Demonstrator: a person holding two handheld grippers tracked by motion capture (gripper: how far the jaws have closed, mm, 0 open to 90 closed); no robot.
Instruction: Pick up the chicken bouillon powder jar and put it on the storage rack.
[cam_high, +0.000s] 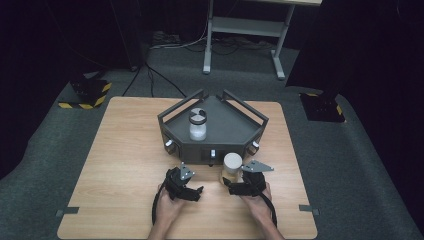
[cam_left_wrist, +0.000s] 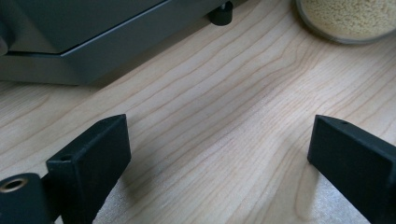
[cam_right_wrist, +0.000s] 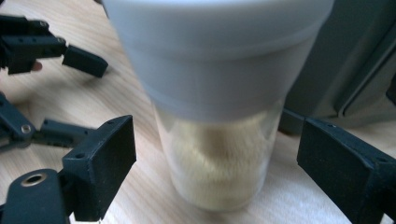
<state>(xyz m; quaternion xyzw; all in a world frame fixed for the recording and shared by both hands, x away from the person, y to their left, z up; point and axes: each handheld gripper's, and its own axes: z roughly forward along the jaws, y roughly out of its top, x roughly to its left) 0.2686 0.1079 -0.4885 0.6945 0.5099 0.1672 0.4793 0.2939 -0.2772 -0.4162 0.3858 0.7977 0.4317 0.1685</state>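
Standing upright near the table's (cam_high: 125, 150) front edge, the jar (cam_high: 232, 167) sits between my right gripper's (cam_right_wrist: 212, 163) spread jaws, not yet pinched; my left gripper (cam_left_wrist: 219, 154) gapes empty.

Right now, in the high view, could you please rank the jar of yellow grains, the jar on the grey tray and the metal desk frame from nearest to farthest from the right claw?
1. Jar of yellow grains: between the right claw's jaws.
2. Jar on the grey tray: farther back, to the left.
3. Metal desk frame: on the floor beyond the table.
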